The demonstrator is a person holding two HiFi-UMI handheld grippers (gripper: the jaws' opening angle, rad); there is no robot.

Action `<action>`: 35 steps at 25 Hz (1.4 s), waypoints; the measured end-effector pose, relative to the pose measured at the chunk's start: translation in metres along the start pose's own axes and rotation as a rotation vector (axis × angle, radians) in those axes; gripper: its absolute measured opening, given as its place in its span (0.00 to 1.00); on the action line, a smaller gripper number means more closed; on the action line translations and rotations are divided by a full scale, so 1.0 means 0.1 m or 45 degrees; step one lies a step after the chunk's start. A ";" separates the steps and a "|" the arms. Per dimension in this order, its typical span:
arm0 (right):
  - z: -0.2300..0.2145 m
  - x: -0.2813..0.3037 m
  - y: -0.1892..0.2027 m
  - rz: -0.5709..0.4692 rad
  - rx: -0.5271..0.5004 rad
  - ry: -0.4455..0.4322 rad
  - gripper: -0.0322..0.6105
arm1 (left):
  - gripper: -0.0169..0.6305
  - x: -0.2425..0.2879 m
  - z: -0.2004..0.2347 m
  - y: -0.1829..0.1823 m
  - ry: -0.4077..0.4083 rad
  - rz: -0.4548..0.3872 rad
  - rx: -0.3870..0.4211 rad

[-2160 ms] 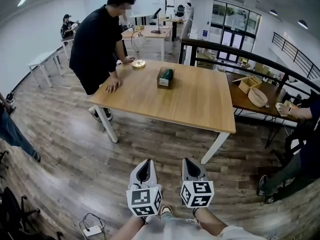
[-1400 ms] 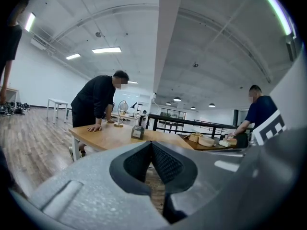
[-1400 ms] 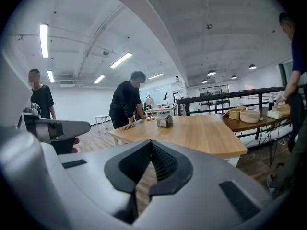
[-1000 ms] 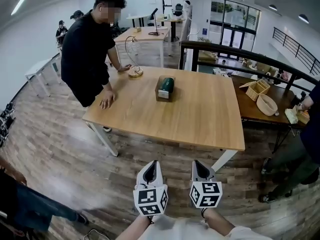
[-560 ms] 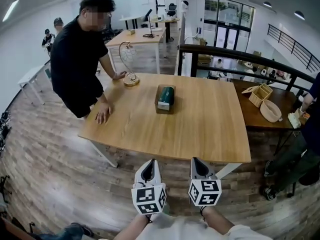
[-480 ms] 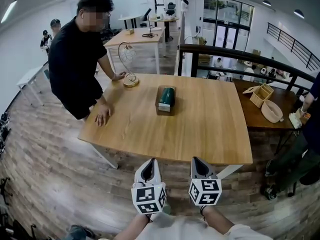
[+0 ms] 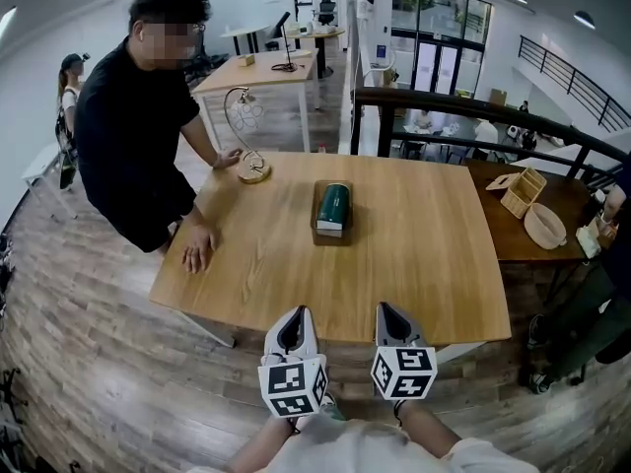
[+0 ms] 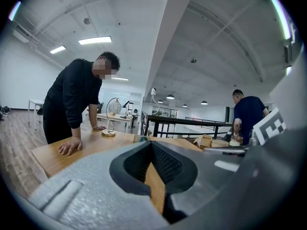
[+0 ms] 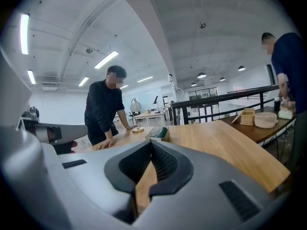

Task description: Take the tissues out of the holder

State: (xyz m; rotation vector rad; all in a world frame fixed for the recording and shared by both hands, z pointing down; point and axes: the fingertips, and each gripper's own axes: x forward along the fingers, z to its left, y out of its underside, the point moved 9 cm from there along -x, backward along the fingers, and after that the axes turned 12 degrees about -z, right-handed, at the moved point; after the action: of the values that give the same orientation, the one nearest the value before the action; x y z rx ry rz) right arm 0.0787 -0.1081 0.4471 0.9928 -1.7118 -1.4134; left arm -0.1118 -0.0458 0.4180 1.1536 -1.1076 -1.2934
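The left tongs (image 7: 298, 313) and right tongs (image 7: 384, 309) are closed and empty at the near edge of the surface (image 7: 434, 264); the holder (image 7: 333, 210) sits well apart.

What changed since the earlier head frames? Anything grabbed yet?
Both grippers came forward with the wearer: the left gripper and right gripper are now at the near edge of the table, which lay well ahead of them earlier. Nothing was taken or let go; both pairs of jaws are shut and empty. Unchanged: the tissue holder sits mid-table, untouched, and the person in black leans on the table by the lamp.
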 end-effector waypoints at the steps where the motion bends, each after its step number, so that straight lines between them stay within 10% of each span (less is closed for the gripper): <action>1: 0.01 0.06 -0.01 -0.001 -0.001 0.006 0.06 | 0.01 0.06 0.04 -0.01 0.005 0.000 -0.002; 35: -0.16 2.44 -0.03 0.170 -0.045 -0.117 0.16 | 0.01 1.43 0.64 0.17 -0.157 0.032 -0.059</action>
State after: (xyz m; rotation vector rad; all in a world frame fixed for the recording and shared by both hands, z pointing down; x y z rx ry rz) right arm -0.0203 -0.3320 0.4572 0.7907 -1.7785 -1.4162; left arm -0.1743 -0.1896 0.4365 1.0342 -1.1719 -1.3783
